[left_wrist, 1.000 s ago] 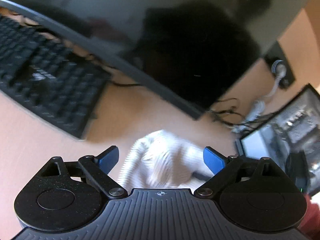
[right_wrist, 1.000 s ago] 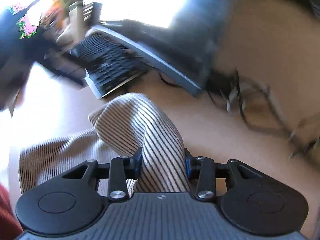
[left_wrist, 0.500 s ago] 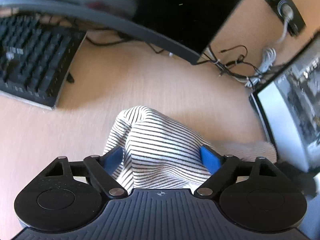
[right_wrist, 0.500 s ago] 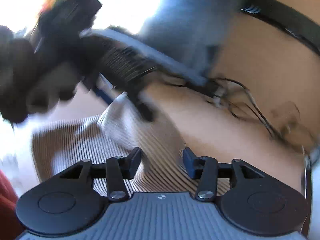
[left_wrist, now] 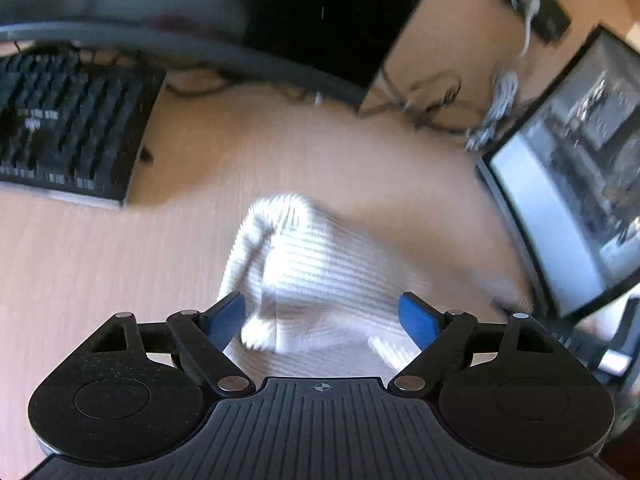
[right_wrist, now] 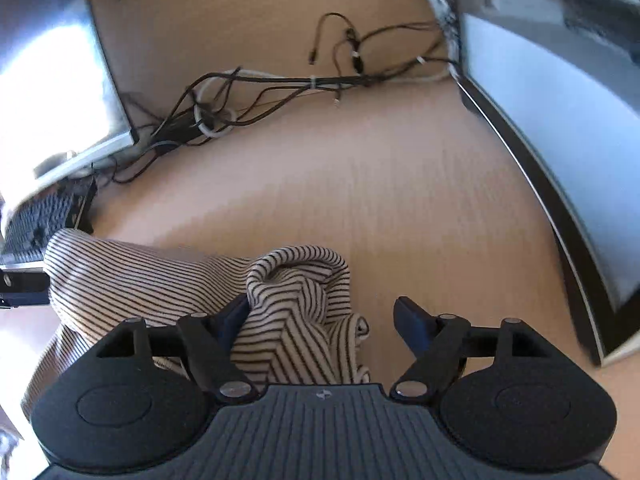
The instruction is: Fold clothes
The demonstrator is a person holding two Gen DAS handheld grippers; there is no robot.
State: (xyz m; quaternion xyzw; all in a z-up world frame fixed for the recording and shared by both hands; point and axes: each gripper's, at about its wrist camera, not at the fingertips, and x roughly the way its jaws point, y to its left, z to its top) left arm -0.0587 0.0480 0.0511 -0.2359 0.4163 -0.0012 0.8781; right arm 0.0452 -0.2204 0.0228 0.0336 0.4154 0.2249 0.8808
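A cream garment with thin dark stripes [right_wrist: 160,288] lies bunched on the wooden desk [right_wrist: 400,208]. In the right wrist view my right gripper [right_wrist: 320,316] is open; a rumpled fold of the cloth sits between its blue fingers, nearer the left one. In the left wrist view the same garment [left_wrist: 320,276] shows blurred and bright, humped up between the wide-spread blue fingers of my left gripper [left_wrist: 320,316], which is open. Neither gripper pinches the fabric.
A black keyboard [left_wrist: 68,132] lies at the left. A dark curved monitor [left_wrist: 280,16] stands behind, a second screen [left_wrist: 568,192] at the right. Tangled cables [right_wrist: 280,88] run along the back of the desk. A black screen edge [right_wrist: 540,184] borders the right side.
My right gripper has let go of the striped cloth and opened wide, swinging right toward the cables. The left gripper stayed open and moved over the garment's hump.
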